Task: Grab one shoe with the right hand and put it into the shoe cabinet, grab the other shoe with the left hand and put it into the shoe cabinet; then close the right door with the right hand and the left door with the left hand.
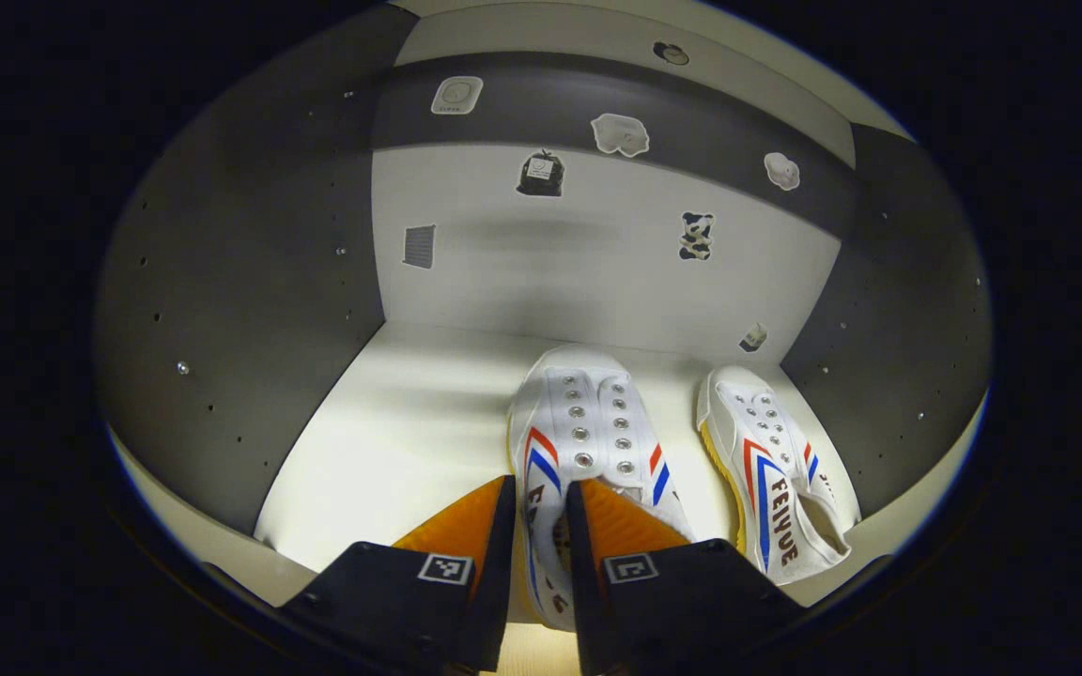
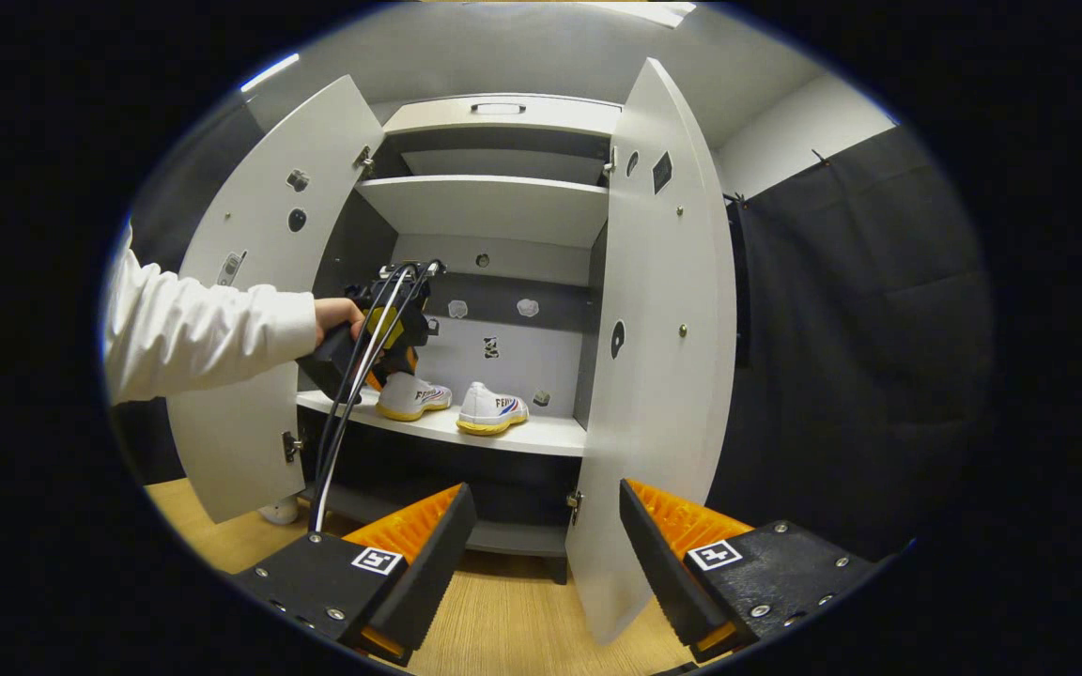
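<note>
Right gripper [image 2: 546,526], fingers parted and empty, faces the shoe cabinet [image 2: 494,202], both doors open. At ten o'clock a hand [image 2: 339,314] holds the left gripper [image 2: 391,361] over one of two shoes [image 2: 492,410] on the shelf [image 2: 541,434].

In the left gripper view, the heel end of the nearer shoe [image 1: 588,441] is hidden behind the fingers of the left hand-held gripper [image 1: 541,507], so whether both fingers press on it cannot be told. The other shoe [image 1: 776,469] has its heel cut by the edge of the view. The small stickers [image 1: 696,235] on the cabinet's back wall are too small to make out.

In the right gripper view, the person's sleeve [image 2: 203,333] is cut off at the left edge (only the forearm shows). The left hand-held gripper [image 2: 389,361] there covers the back of one shoe [image 2: 414,396]. A pale object [image 2: 280,512] on the floor under the left door [image 2: 259,282] is mostly hidden.
</note>
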The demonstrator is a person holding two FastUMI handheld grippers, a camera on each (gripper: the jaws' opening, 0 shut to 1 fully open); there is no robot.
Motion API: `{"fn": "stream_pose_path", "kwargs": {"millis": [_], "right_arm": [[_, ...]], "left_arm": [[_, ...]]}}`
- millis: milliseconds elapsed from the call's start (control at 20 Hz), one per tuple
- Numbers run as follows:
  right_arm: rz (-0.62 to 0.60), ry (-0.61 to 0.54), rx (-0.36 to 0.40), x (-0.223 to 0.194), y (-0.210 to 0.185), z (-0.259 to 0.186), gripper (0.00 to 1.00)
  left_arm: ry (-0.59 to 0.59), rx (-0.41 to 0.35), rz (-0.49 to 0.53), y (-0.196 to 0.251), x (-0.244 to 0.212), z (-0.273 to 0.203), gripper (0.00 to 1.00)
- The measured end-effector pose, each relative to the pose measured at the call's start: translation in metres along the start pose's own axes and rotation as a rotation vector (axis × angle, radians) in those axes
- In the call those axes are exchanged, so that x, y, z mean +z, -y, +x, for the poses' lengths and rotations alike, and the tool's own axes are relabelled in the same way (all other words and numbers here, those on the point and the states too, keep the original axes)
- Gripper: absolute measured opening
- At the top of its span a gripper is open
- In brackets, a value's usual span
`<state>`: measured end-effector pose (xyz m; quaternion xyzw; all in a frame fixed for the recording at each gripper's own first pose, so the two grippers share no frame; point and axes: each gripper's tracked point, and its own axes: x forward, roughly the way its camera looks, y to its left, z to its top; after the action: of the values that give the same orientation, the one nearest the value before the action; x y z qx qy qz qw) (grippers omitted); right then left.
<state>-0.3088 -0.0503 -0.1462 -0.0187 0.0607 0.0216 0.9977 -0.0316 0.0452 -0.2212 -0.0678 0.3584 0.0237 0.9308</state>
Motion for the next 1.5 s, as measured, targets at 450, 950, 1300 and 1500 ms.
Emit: {"fn": "stream_pose_path", "kwargs": {"millis": [450,950,1300,1500], "right_arm": [[0.037,0.006,0.029,0.003,-0.009,0.002,0.94],[0.079,0.038,0.057,0.033,-0.002,-0.005,0.94],[0.091,0.025,0.017,0.031,0.022,-0.029,0.94],[0.154,-0.003,-0.018,0.036,0.048,-0.038,0.94]], "left_arm": [[0.215,-0.052,0.113,0.006,0.011,-0.079,0.95],[0.614,-0.066,0.118,-0.021,-0.066,-0.238,0.97],[0.665,-0.058,0.061,-0.035,-0.154,-0.281,0.95],[0.662,-0.042,0.069,-0.035,-0.187,-0.294,0.95]]}}
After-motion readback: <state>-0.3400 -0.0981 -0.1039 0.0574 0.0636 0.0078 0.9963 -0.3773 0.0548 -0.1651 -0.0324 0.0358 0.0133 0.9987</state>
